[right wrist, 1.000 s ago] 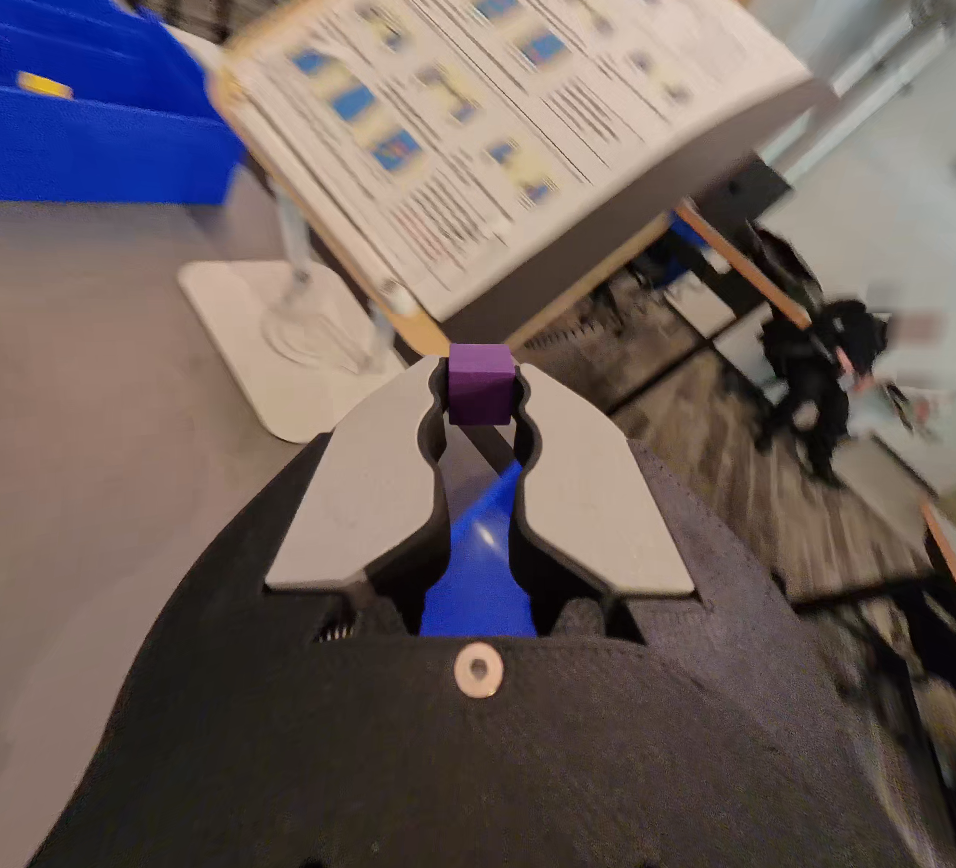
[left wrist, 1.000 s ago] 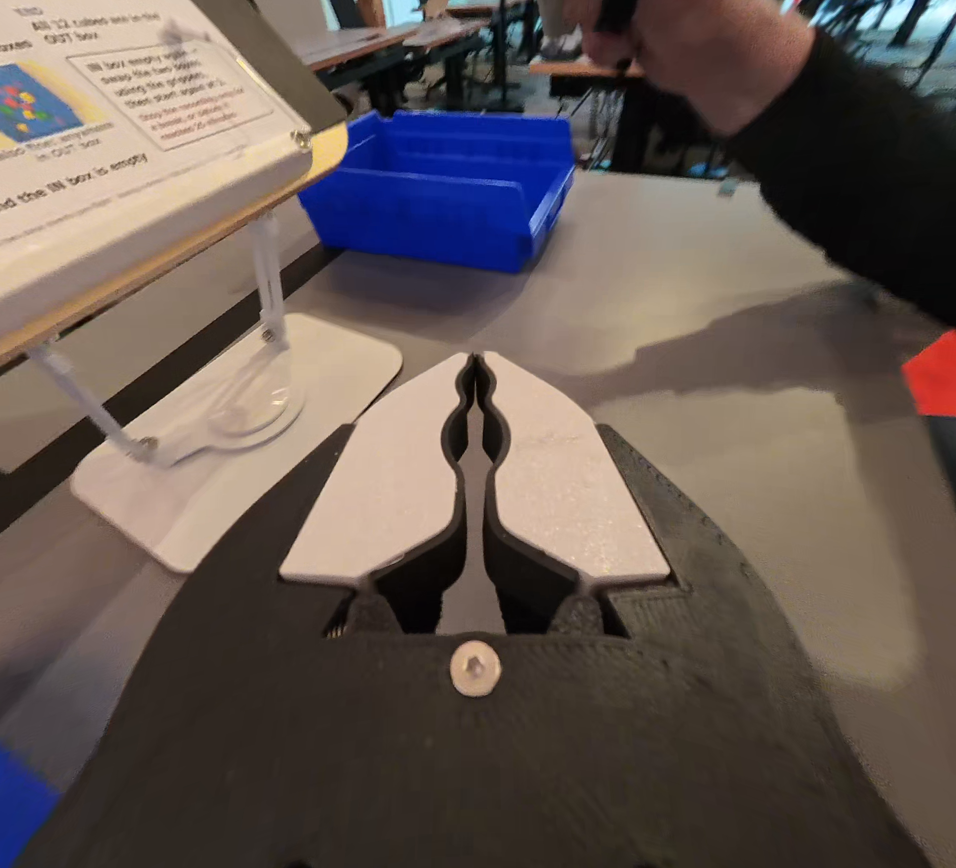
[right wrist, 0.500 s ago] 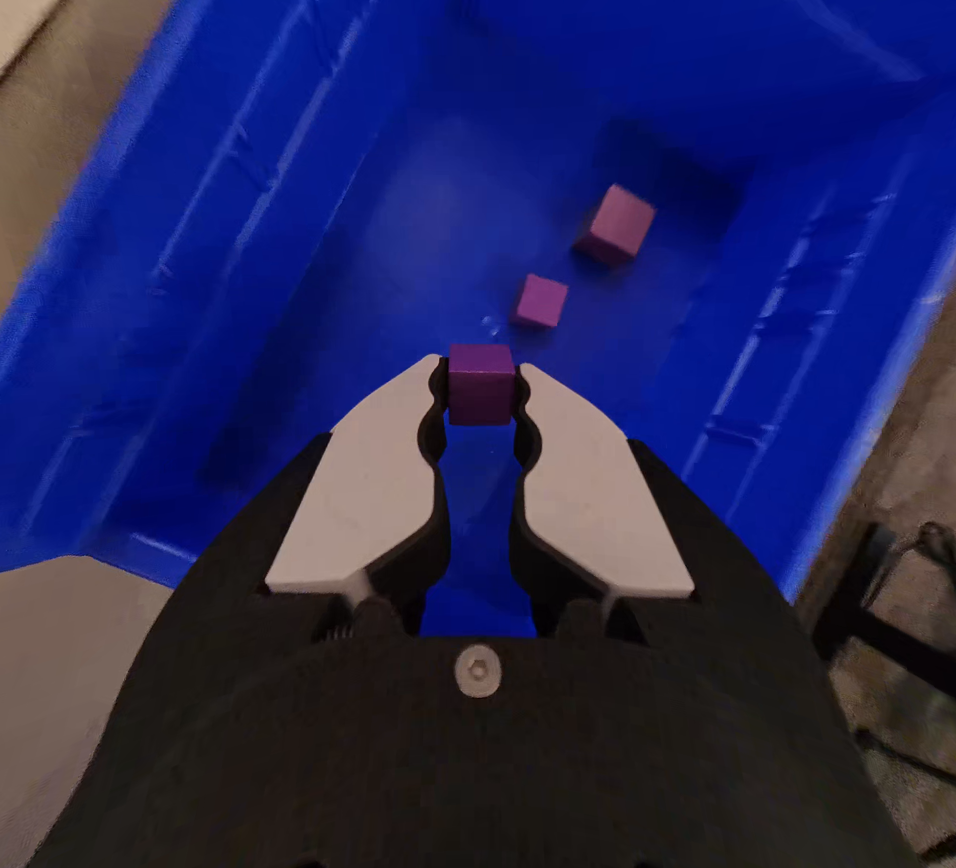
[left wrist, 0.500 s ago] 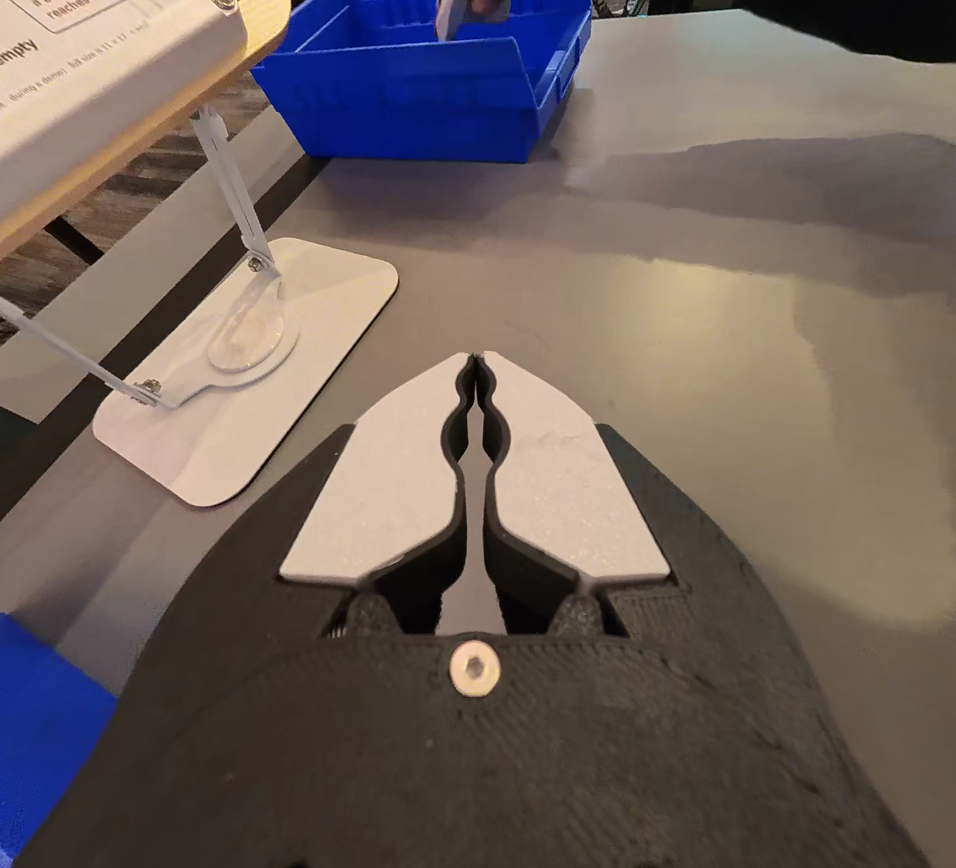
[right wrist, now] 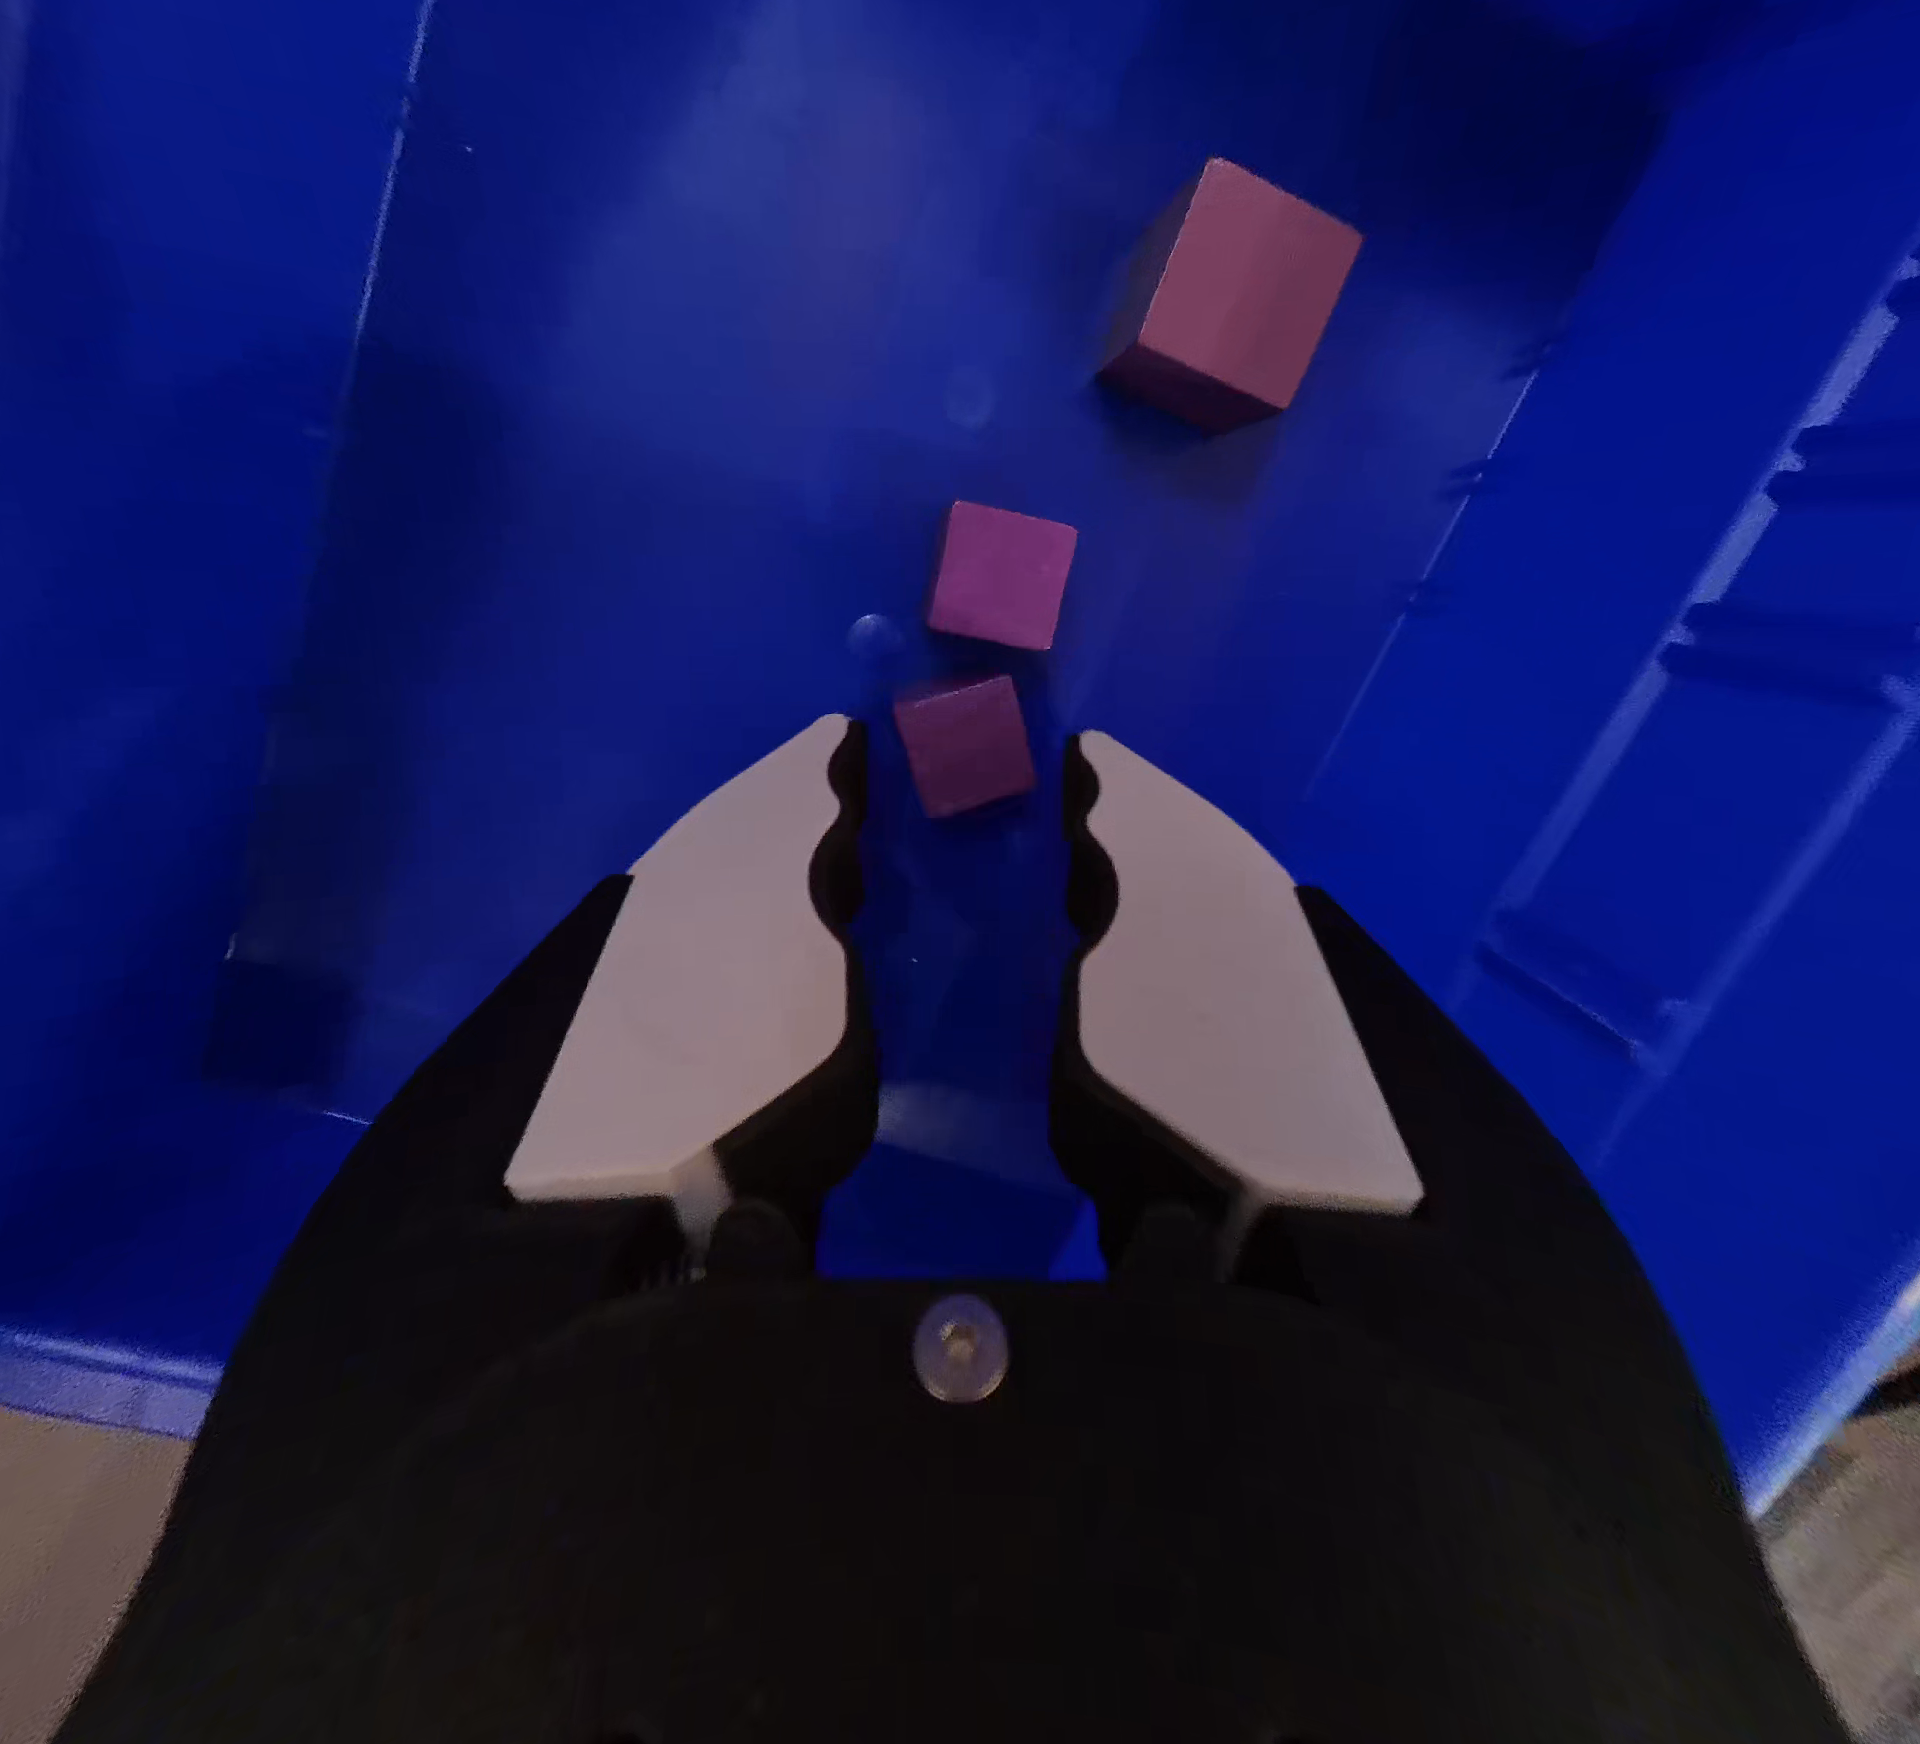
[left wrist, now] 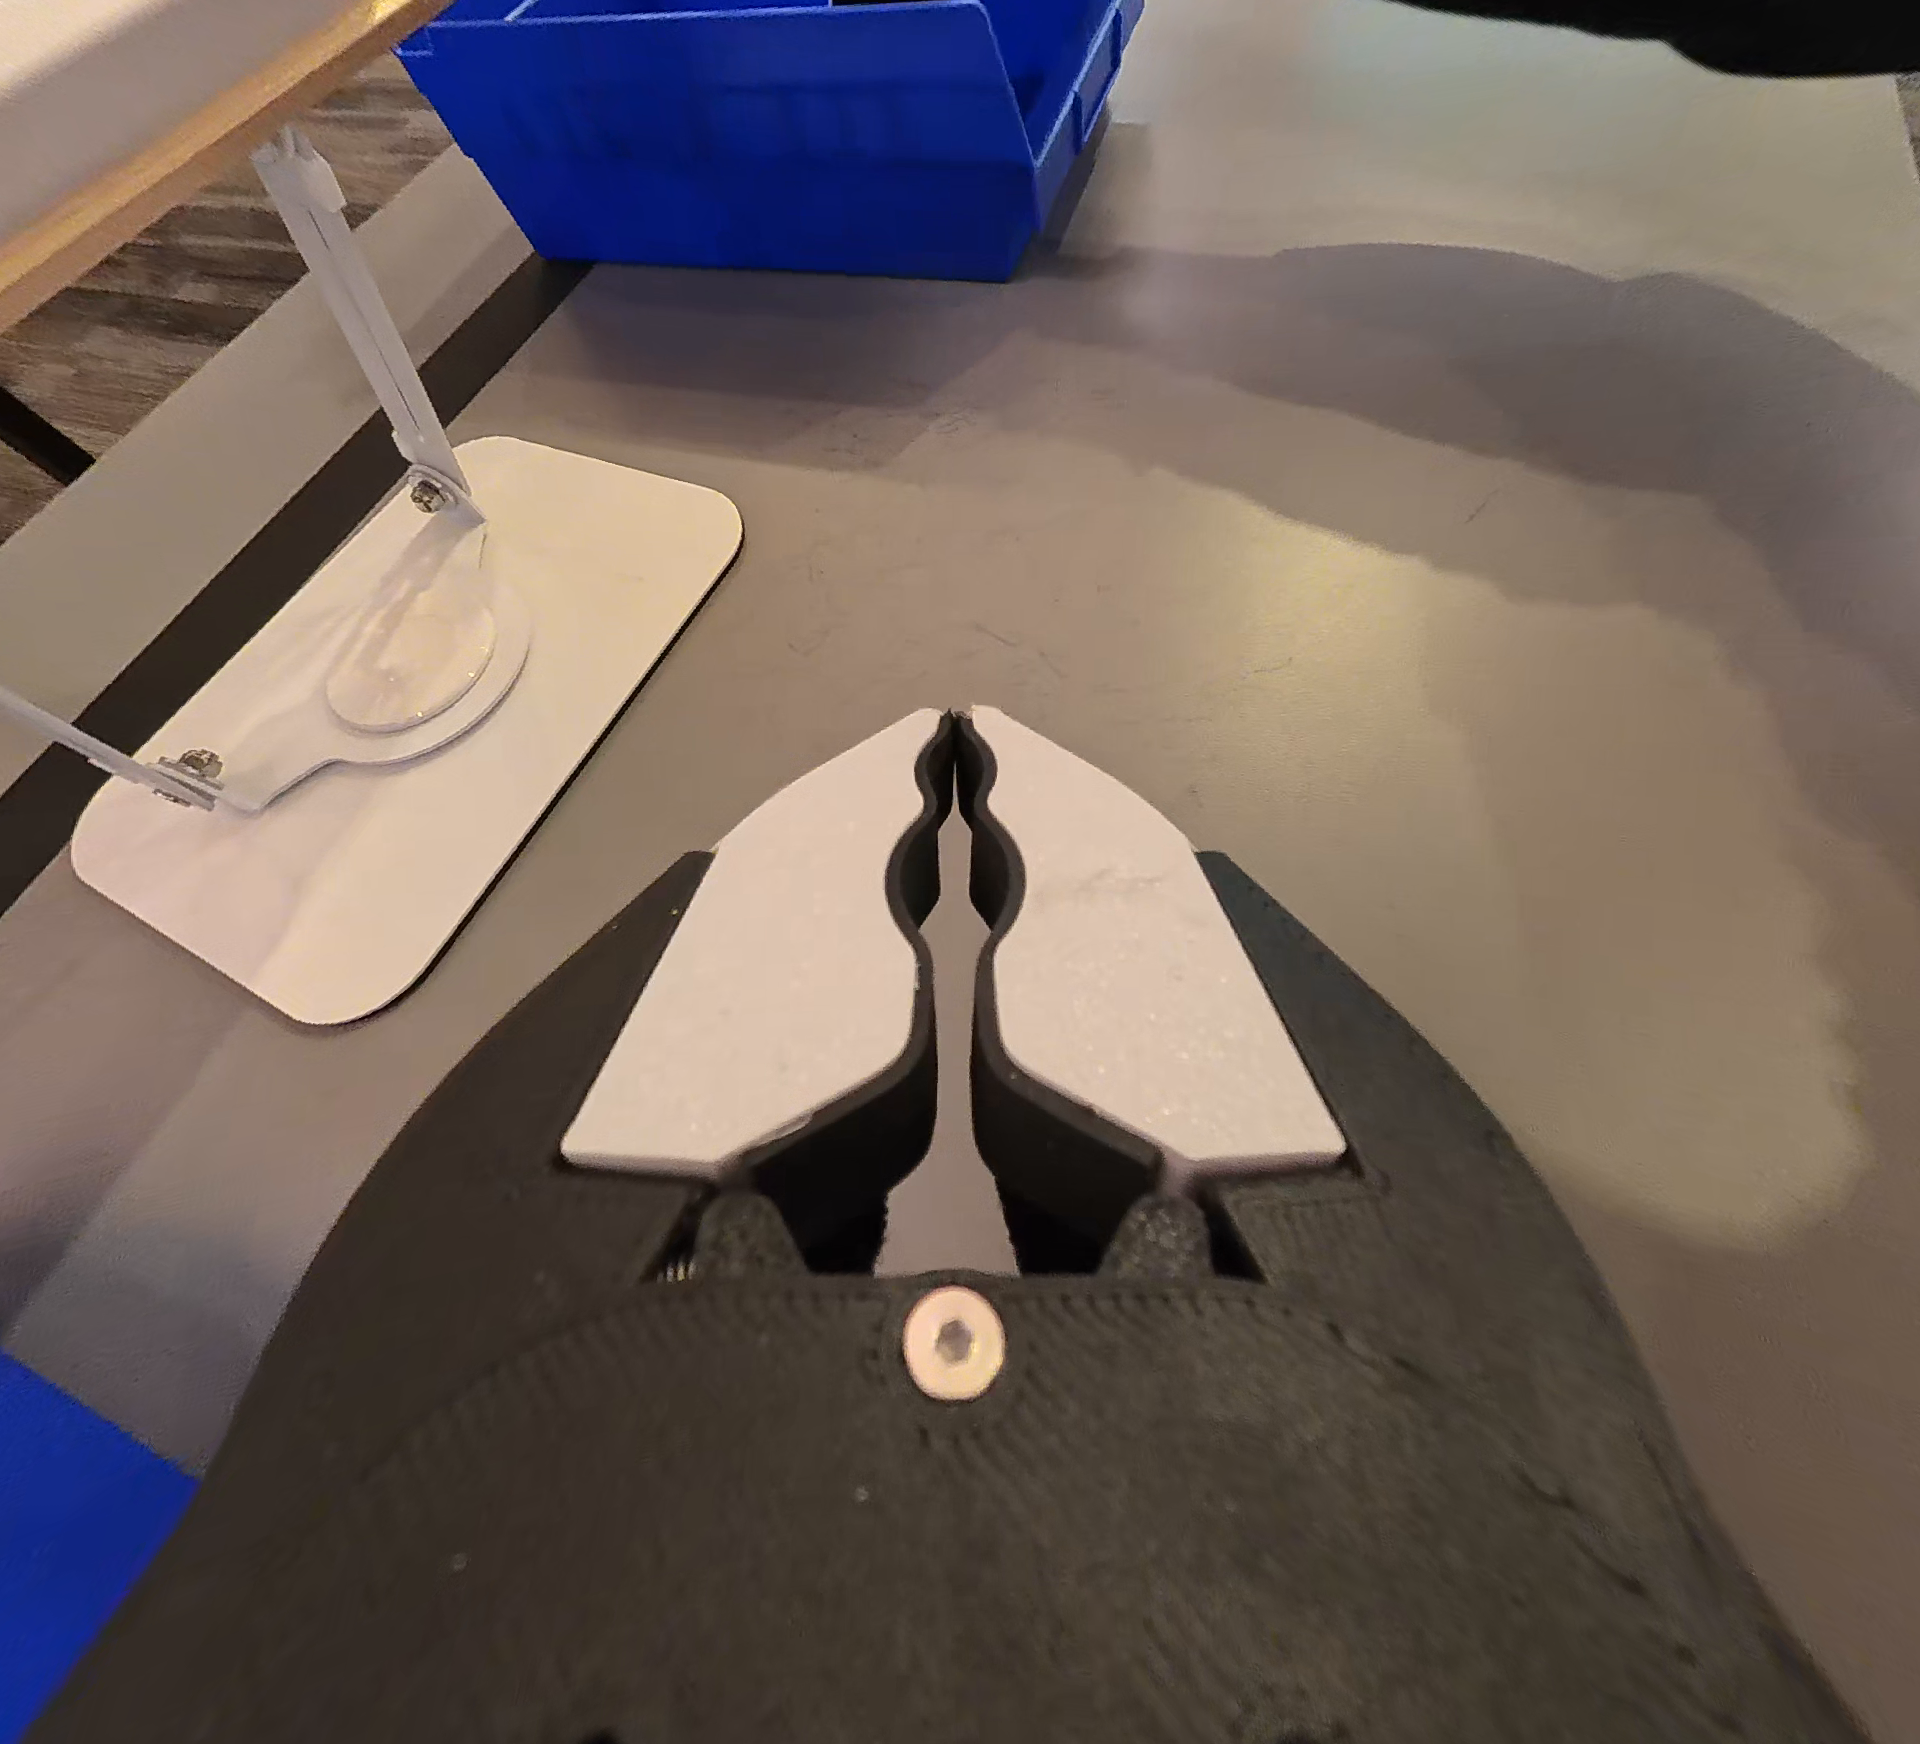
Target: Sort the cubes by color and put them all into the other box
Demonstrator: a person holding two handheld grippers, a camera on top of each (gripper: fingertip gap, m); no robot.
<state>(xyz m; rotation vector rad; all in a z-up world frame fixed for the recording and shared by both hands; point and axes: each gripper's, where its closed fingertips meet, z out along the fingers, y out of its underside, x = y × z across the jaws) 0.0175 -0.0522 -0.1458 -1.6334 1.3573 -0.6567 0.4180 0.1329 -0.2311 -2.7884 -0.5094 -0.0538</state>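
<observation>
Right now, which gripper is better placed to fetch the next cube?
Left, probably. The left gripper is shut, empty and outside the blue box; the right gripper is open inside it above a purple cube.

left wrist: low over table [left wrist: 1299,499] | right wrist: close, down into blue box [right wrist: 520,344] | shared: blue box

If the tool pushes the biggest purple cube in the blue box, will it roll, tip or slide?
The biggest purple cube probably slides rather than rolls: its faces are flat and its edges sharp. It seems stiff, showing no dents. The blue box has a glossy floor, so it may skid easily.
</observation>
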